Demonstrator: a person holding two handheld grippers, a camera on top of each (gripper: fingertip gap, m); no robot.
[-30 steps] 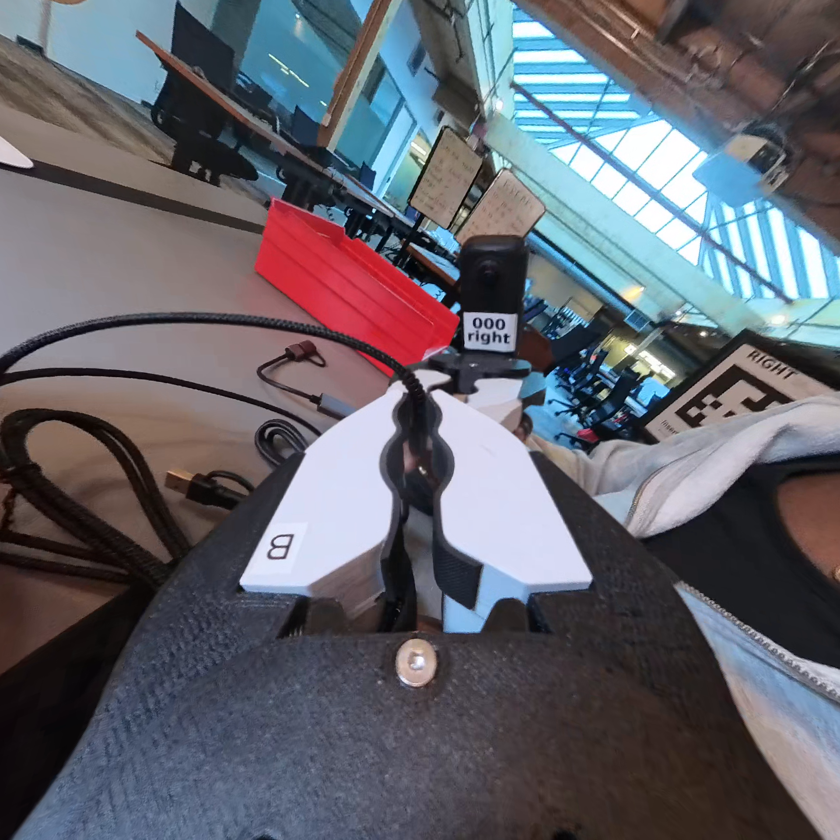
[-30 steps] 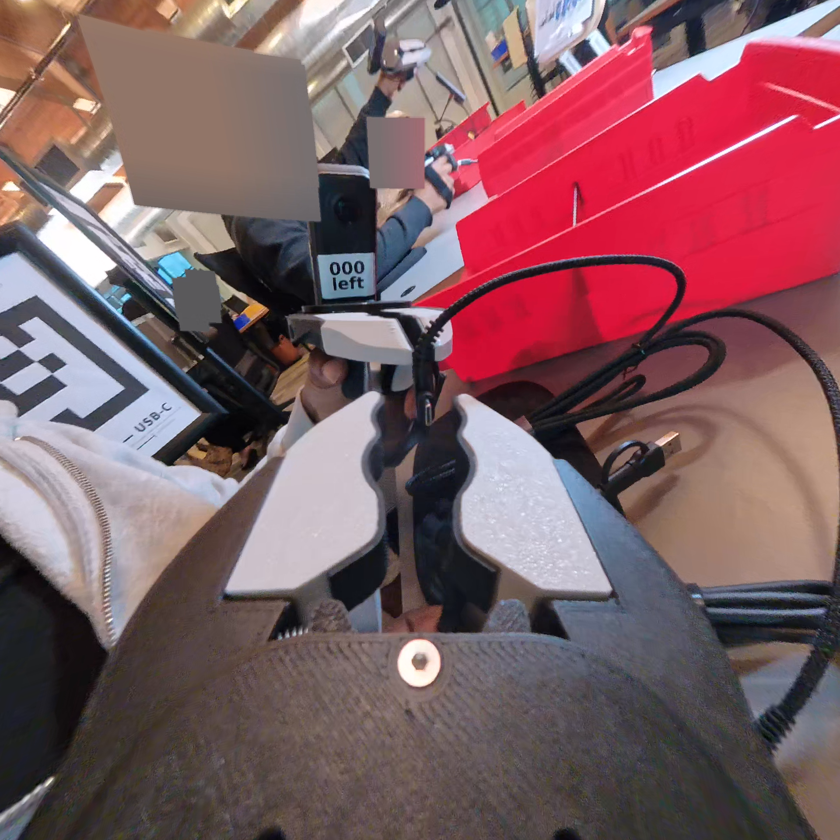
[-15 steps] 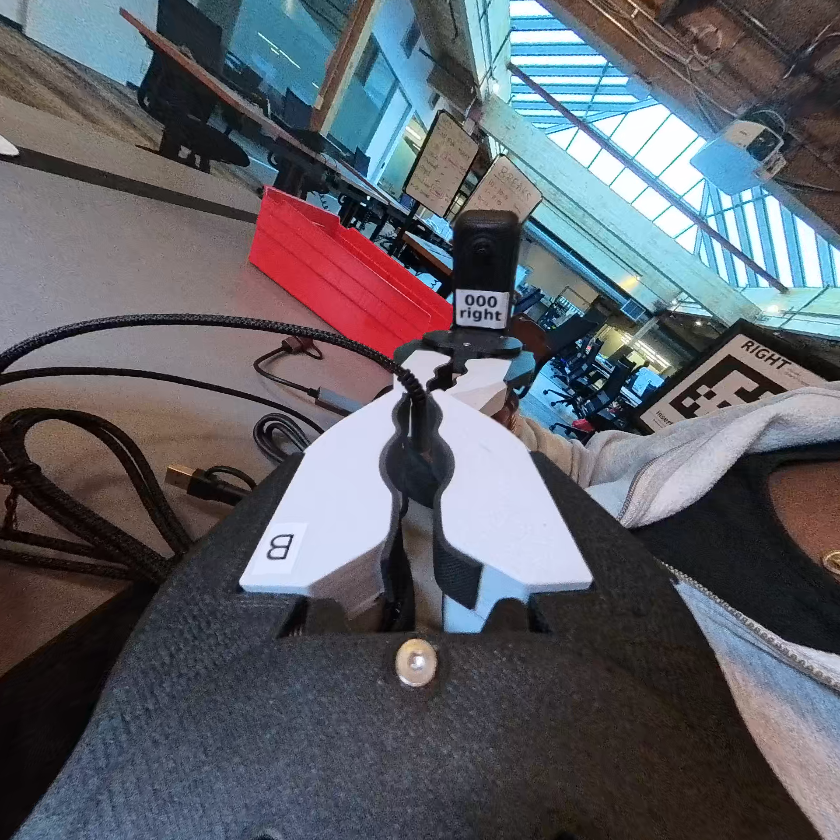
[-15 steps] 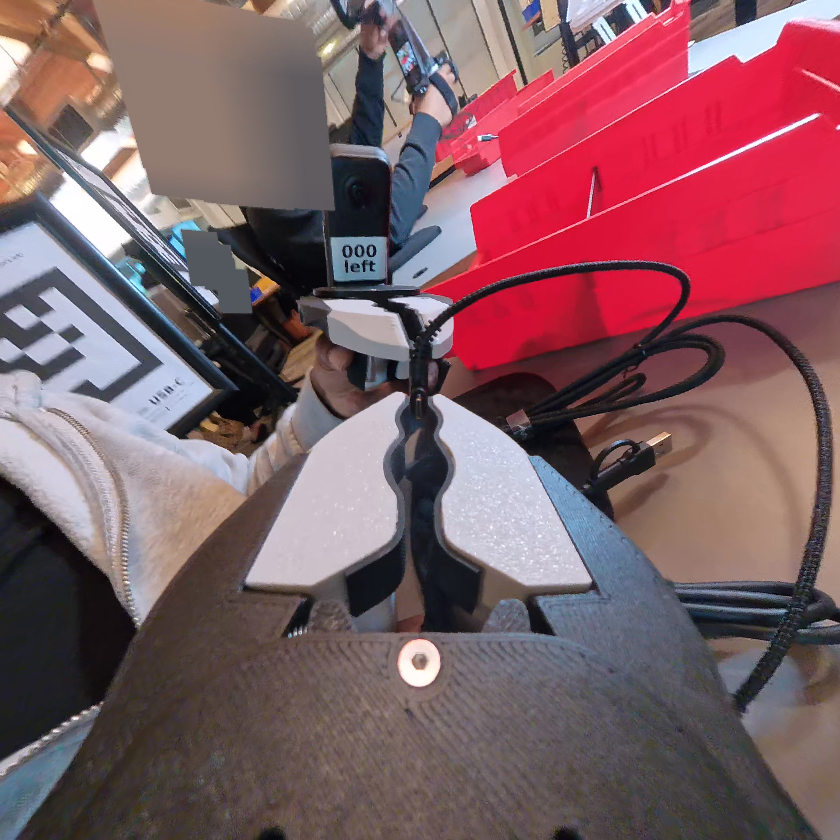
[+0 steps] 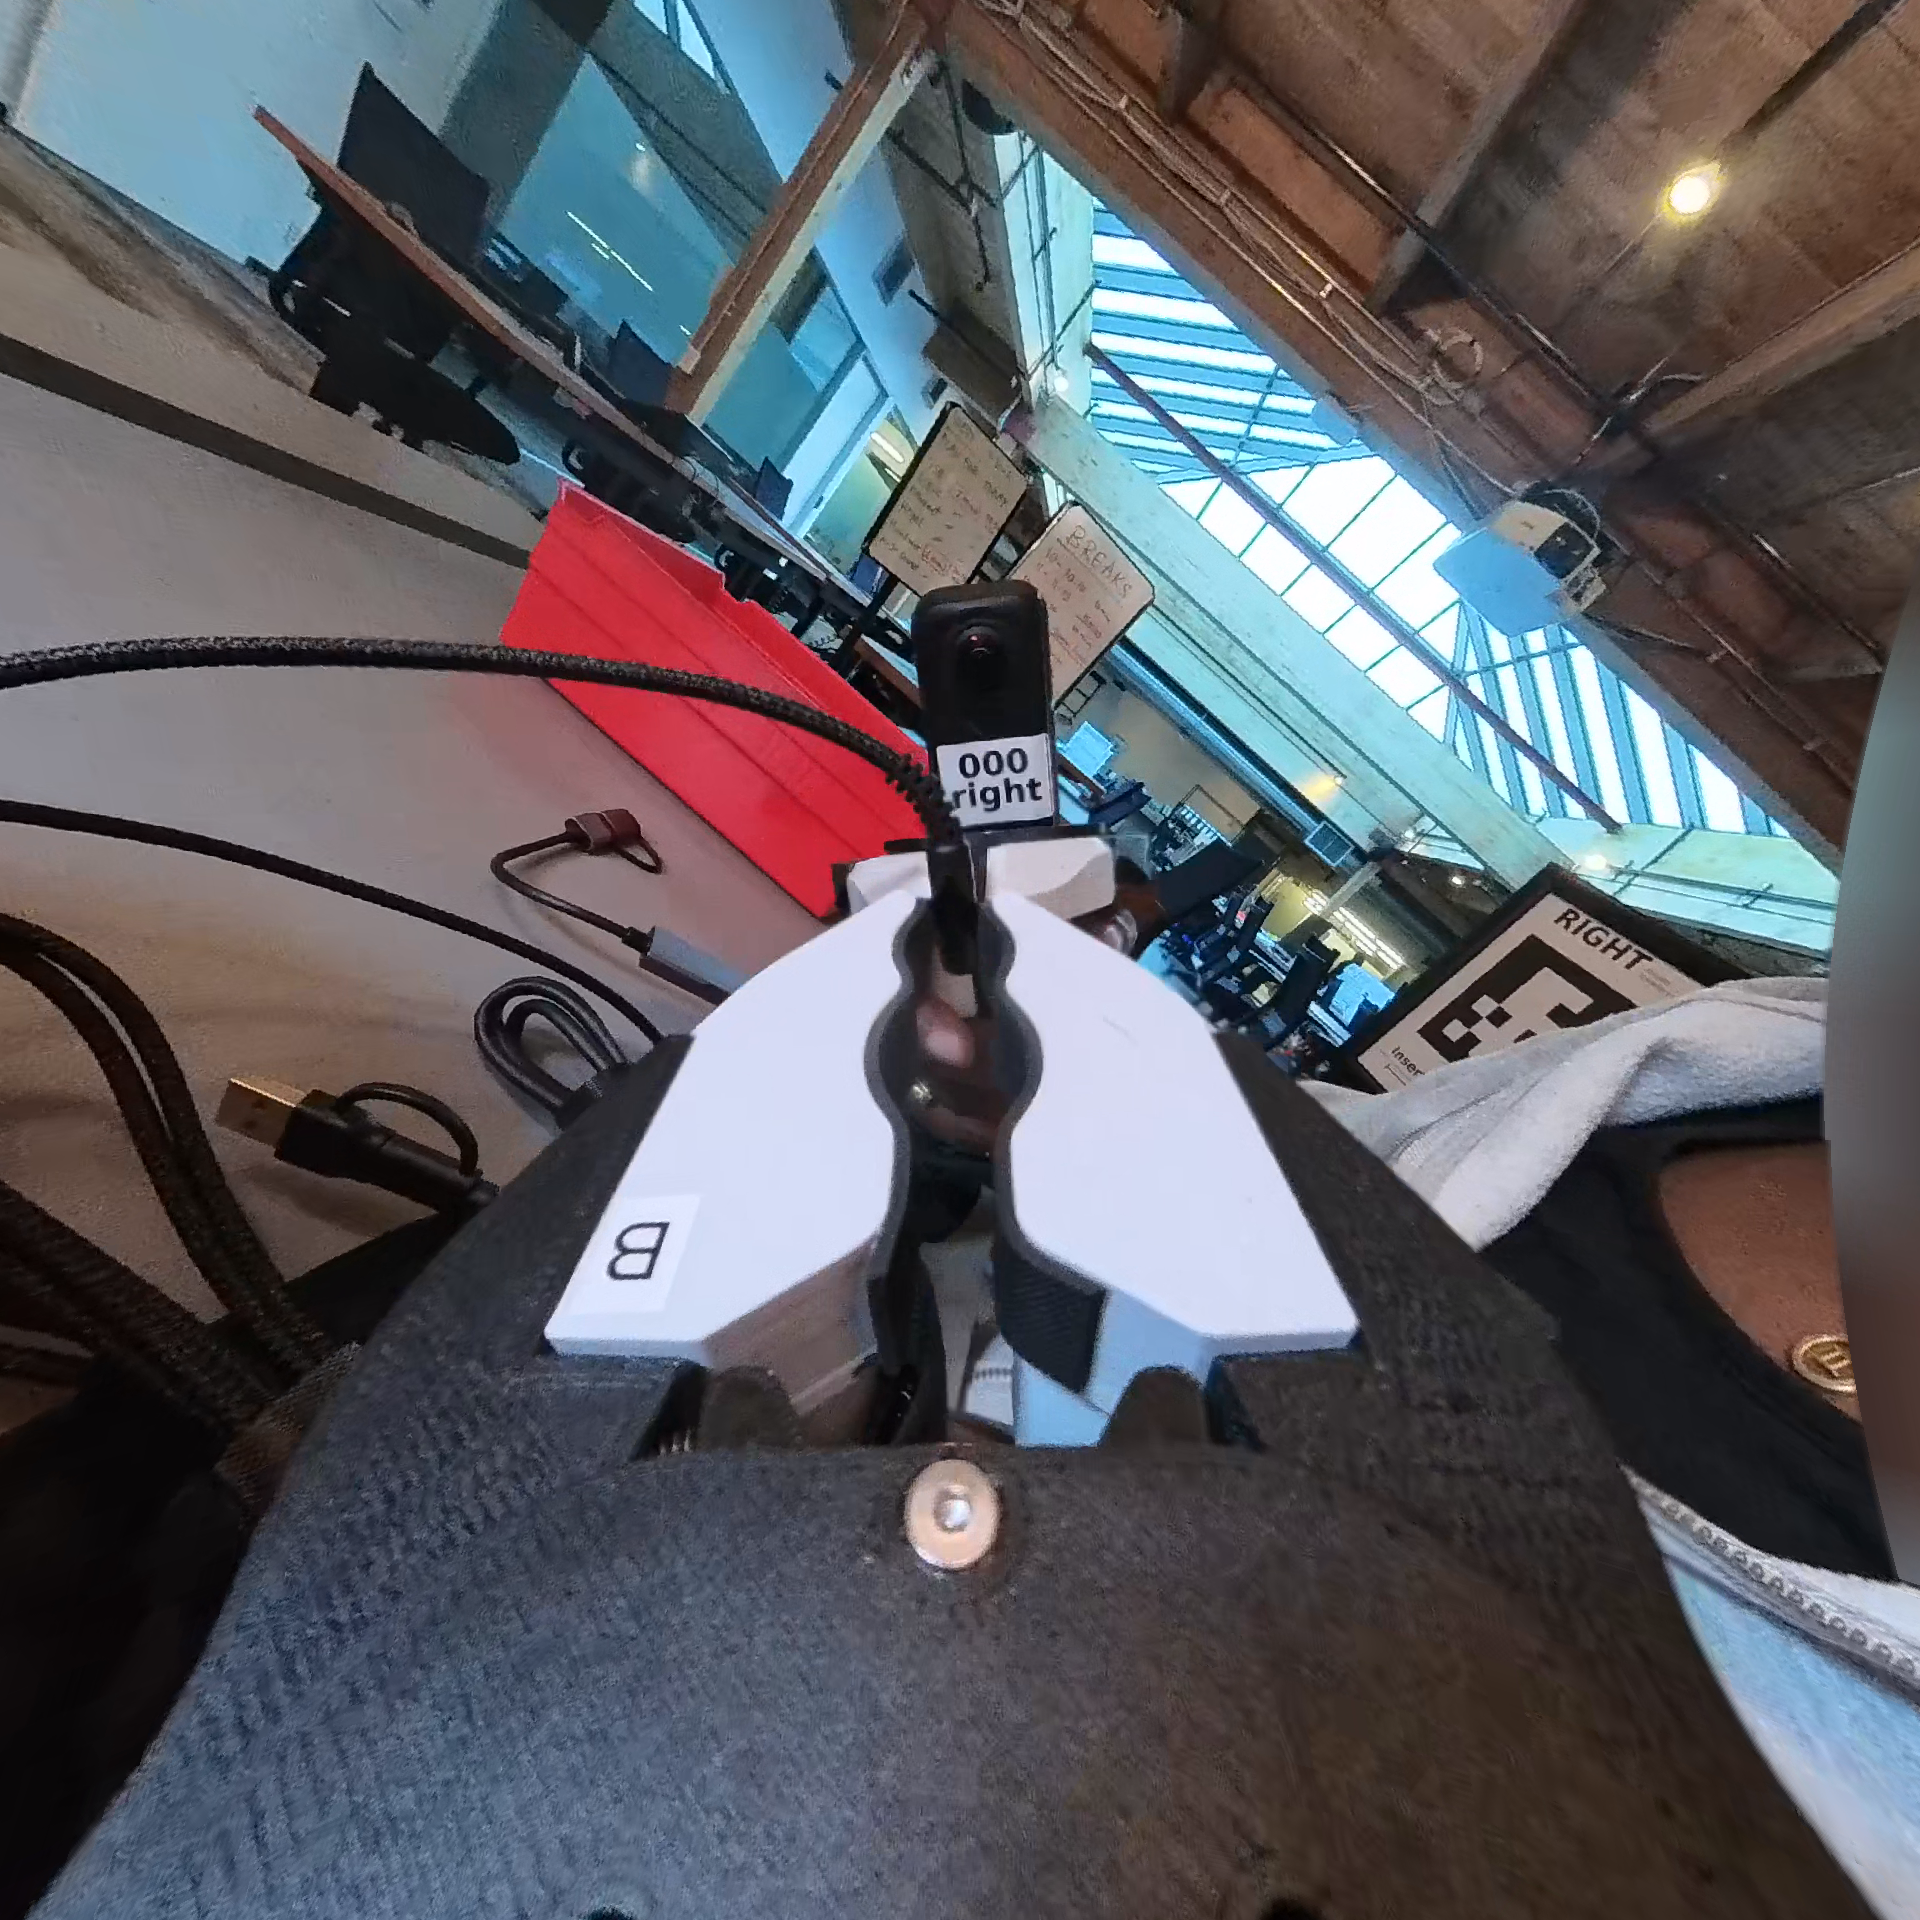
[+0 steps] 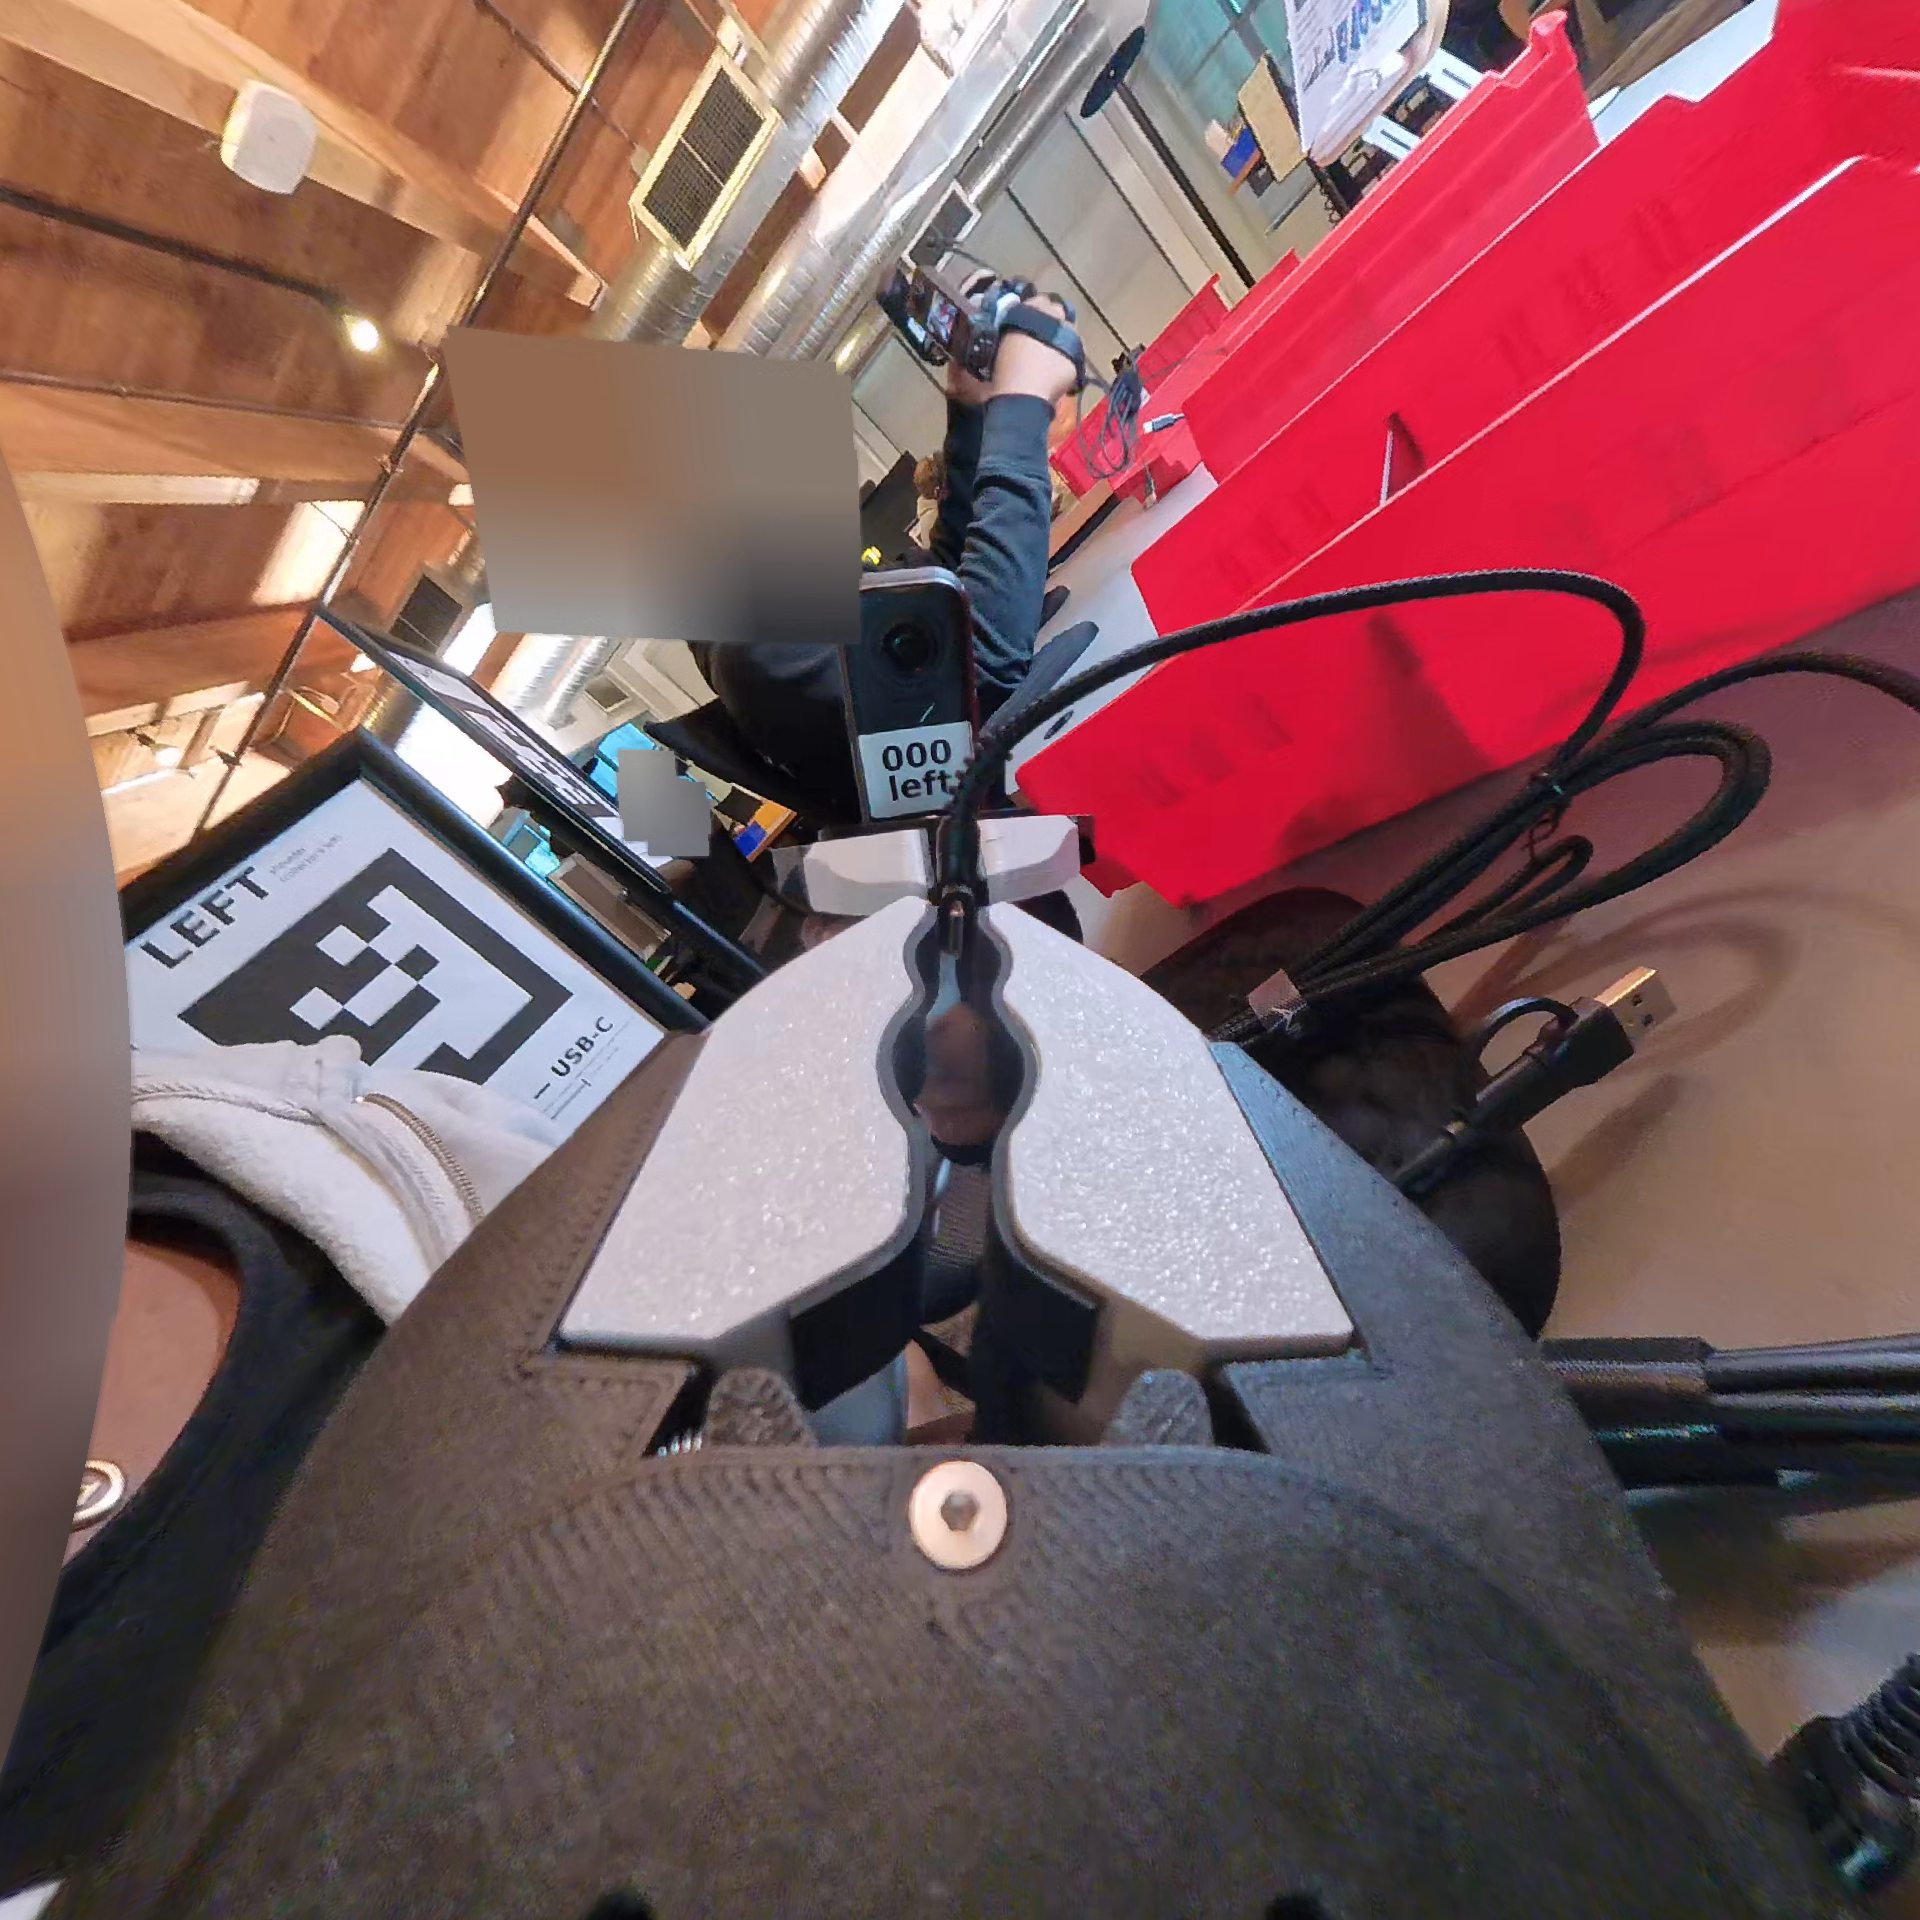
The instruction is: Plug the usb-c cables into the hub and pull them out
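Left gripper (image 5: 951,914), in the left wrist view, has its white fingers (image 5: 769,1122) drawn together on the black plug end of the braided cable (image 5: 520,657). That cable arcs away over the table (image 5: 260,582), passing in front of the red bin (image 5: 717,717). Just beyond the fingertips, the right gripper (image 5: 977,868) faces this one, nearly tip to tip. Nearer the camera than the bin, a loose USB-A plug (image 5: 260,1103) and a grey adapter cable (image 5: 675,951) lie on the table.

Right gripper (image 6: 954,925), in the right wrist view, has its textured fingers (image 6: 790,1122) closed on the connector at the cable's tip; the braided cable (image 6: 1351,603) loops up in front of the red bins (image 6: 1455,582). The left gripper (image 6: 925,862) holds the same cable directly beyond. Whether the hub is the part pinched here cannot be told.
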